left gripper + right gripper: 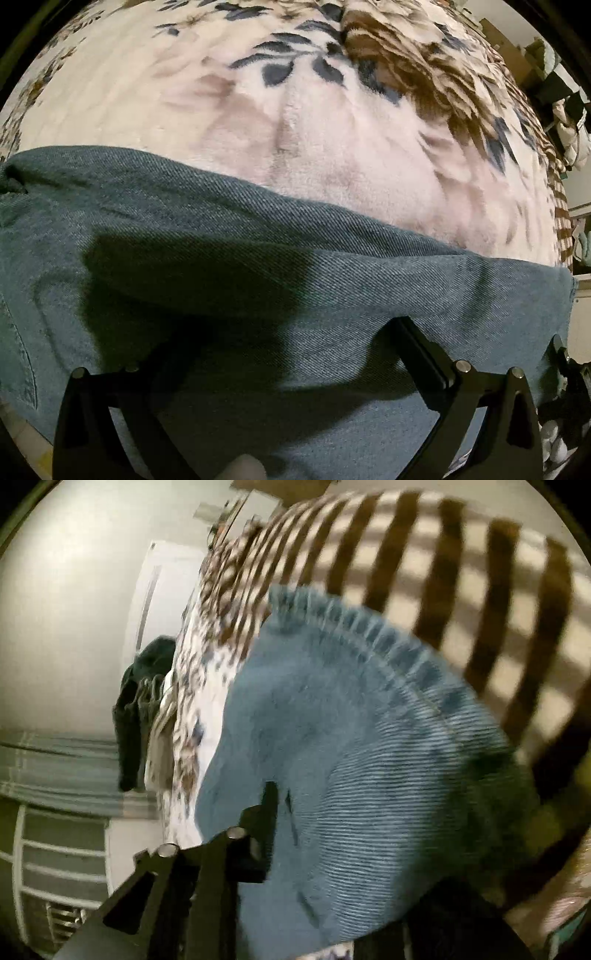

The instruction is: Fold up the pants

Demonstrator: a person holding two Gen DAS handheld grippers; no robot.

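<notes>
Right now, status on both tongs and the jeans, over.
Left tongs wide open, low over the jeans. Right tongs look shut on the jeans' hem end, view blurred. Floral blanket underneath, nothing blocking.

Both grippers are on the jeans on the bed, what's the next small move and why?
Probably carry the hem end across and lay it down. The right gripper seems to pinch the jeans near the hem, lifted off the blanket; the left gripper straddles flat denim, jaws apart.
</notes>
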